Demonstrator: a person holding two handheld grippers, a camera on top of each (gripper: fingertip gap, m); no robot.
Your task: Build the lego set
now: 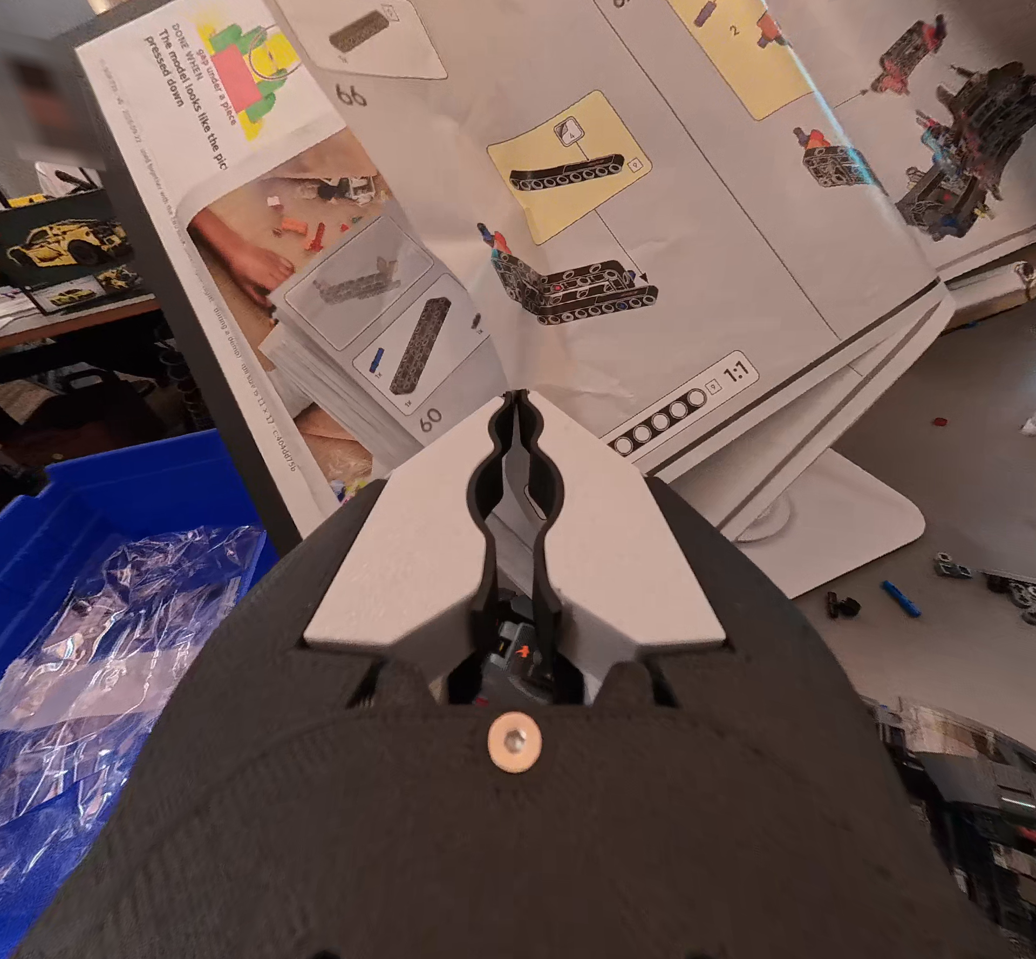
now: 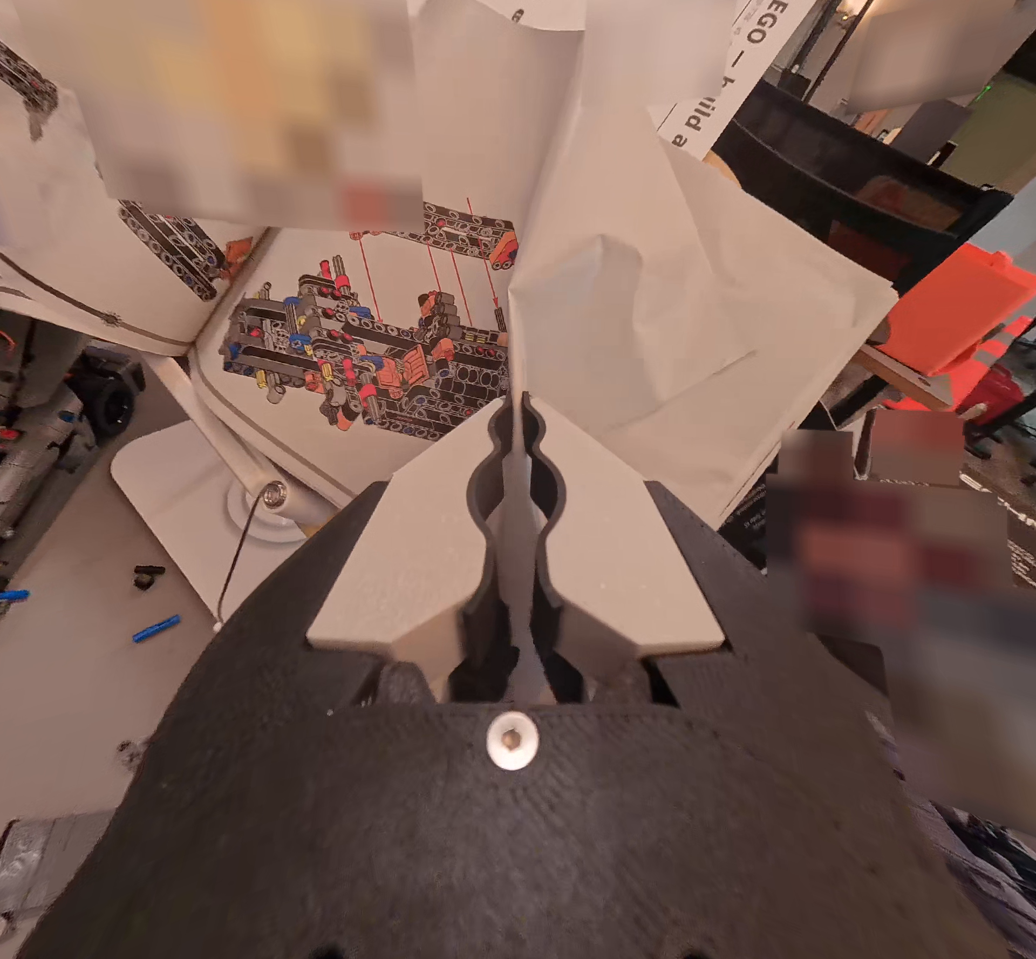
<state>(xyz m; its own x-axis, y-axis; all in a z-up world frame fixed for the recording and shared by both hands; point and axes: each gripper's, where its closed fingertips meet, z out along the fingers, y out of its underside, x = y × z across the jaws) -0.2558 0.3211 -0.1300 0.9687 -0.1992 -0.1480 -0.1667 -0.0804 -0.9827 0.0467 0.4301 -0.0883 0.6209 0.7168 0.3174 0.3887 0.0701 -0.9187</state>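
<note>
The Lego instruction booklet (image 1: 588,192) stands open on a white stand (image 1: 807,517). My left gripper (image 1: 516,399) is shut on the bottom edge of a booklet page near the fold, and the page is creased there. My right gripper (image 2: 518,399) is shut on a page (image 2: 644,326) of the same booklet, which runs edge-on between its jaws and folds up to the right. A printed page with a model drawing (image 2: 370,349) shows to the left of it. Loose Lego pieces lie on the grey table: a blue pin (image 1: 900,598), a black piece (image 1: 841,604), and a blue pin (image 2: 156,628) in the right wrist view.
A blue bin (image 1: 129,489) with clear plastic bags (image 1: 112,640) sits at the left. A printed sheet (image 1: 185,108) leans behind the booklet. The stand's white base (image 2: 168,478) and a thin cable (image 2: 235,551) are at the left. An orange object (image 2: 953,309) is at the right. Left tips to right tips: about 35 cm. About 25 cm separates my left fingertips from the black piece (image 1: 841,604).
</note>
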